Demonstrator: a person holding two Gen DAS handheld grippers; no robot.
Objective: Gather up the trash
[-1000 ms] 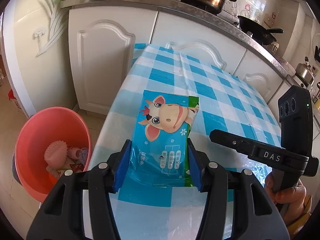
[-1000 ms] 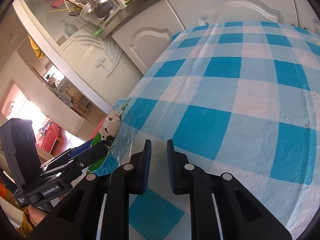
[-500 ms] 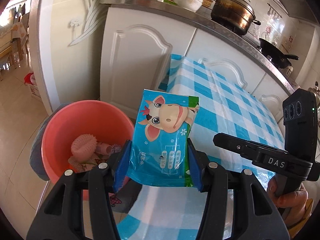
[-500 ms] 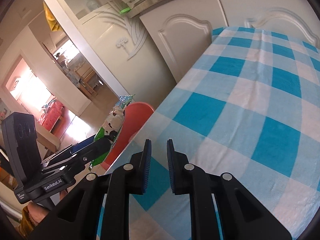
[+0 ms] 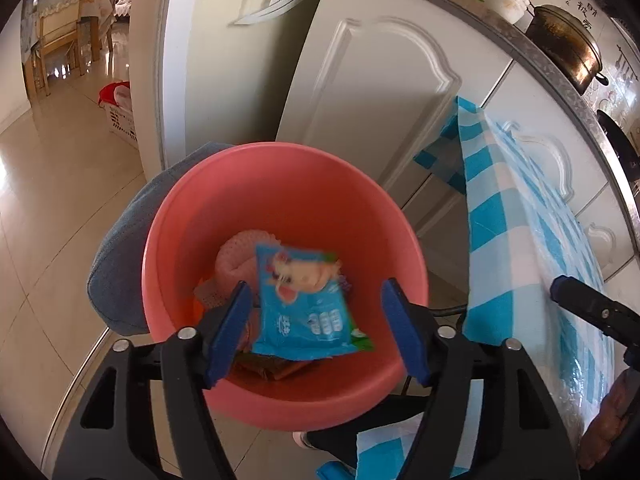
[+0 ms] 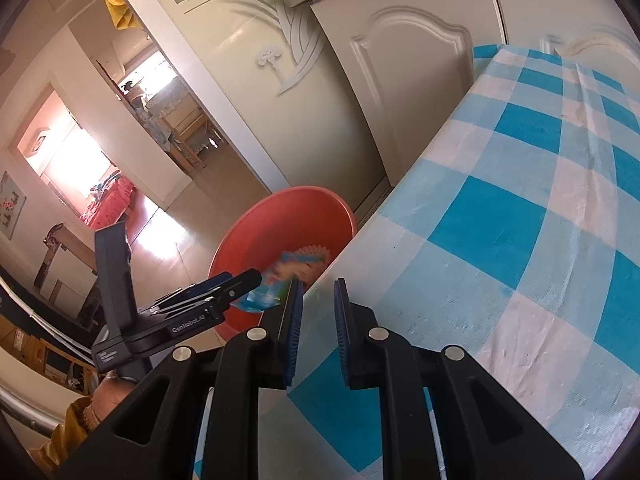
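Observation:
A blue snack packet (image 5: 300, 312) with a cartoon cow, blurred, drops loose into the pink bucket (image 5: 280, 200) on the floor beside the table. My left gripper (image 5: 316, 292) hovers over the bucket with its jaws opening, the blue pads clear of the packet on both sides. The right wrist view shows the same bucket (image 6: 280, 224), the packet (image 6: 276, 280) and the left gripper (image 6: 236, 284) above it. My right gripper (image 6: 318, 286) is shut with nothing between its pads, over the corner of the blue checked tablecloth (image 6: 500, 220).
The bucket holds other trash, including a pink spiky ball (image 5: 236, 256). A blue-grey cloth (image 5: 120, 248) lies against the bucket's left side. White cabinet doors (image 5: 380, 100) stand behind it. A white basket (image 5: 118, 112) sits on the tiled floor, far left.
My left gripper swung off the table to above the bucket, tilted down, and its jaws spread; the packet left the pads and falls. The right gripper shifted toward the table's edge.

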